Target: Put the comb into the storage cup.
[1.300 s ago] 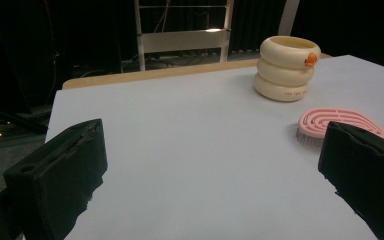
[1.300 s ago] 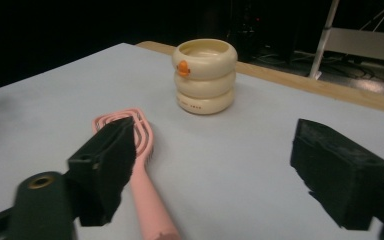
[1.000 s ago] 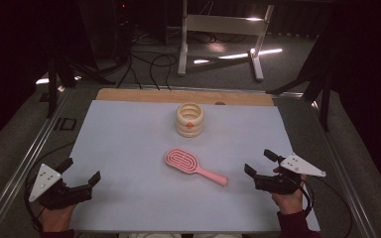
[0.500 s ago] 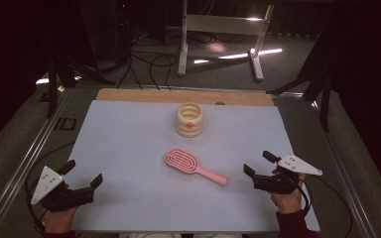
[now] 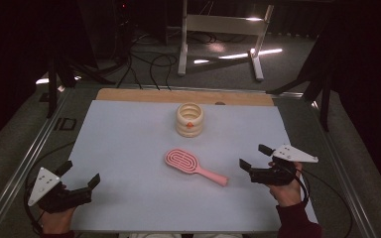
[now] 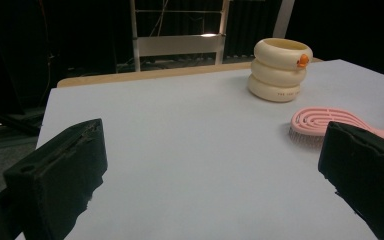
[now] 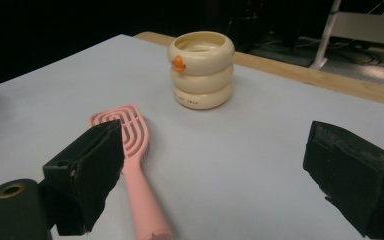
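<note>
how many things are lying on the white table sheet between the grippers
2. A pink plastic hairbrush lies flat near the middle, handle toward the right gripper. A cream ribbed ring-shaped cup stands upright behind it, apart from it. Nothing looks hidden.

Wide-apart black jaws over white table (image 6: 180, 130), pink hairbrush (image 6: 320, 120) before cream ringed cup (image 6: 277, 70).
</note>
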A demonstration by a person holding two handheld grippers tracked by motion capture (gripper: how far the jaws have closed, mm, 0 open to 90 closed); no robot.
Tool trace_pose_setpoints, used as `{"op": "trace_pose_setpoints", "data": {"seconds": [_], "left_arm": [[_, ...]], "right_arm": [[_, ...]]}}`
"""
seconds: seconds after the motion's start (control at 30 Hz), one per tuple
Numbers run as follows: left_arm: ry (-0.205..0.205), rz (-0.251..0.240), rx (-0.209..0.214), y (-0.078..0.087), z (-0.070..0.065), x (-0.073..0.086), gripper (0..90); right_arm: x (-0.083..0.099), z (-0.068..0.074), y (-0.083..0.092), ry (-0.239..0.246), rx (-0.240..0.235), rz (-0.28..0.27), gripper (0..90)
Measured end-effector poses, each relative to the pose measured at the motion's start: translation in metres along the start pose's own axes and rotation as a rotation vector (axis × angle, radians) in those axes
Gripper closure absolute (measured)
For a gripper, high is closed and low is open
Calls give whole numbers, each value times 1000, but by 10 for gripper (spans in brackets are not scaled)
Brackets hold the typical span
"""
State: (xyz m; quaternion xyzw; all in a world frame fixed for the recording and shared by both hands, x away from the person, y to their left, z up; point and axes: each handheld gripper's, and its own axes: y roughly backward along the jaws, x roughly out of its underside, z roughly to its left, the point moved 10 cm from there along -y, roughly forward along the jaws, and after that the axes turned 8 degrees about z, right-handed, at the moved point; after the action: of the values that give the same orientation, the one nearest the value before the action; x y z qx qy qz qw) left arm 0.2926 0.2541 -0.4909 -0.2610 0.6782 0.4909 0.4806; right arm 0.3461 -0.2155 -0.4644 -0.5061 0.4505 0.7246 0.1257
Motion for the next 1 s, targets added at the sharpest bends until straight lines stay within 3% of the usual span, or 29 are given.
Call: {"op": "trace_pose_setpoints", "data": {"seconds": [0.03, 0.3, 0.37, 0.6, 1.0], "left_arm": [[-2, 3, -2, 0, 0, 0, 0], [-2, 6, 0, -1, 0, 1, 0], [-2, 5, 0, 0, 0, 1, 0], [-4, 8, 8, -3, -4, 2, 0], [2, 12, 12, -5, -4, 3, 0]], "right_arm": [[-1, 1, -5, 12, 0, 30, 103], [-9, 8, -19, 54, -34, 111, 108], [-10, 12, -27, 84, -42, 164, 100], [-8, 21, -45, 163, -61, 271, 92], [-5, 31, -69, 245, -83, 387, 92]]}}
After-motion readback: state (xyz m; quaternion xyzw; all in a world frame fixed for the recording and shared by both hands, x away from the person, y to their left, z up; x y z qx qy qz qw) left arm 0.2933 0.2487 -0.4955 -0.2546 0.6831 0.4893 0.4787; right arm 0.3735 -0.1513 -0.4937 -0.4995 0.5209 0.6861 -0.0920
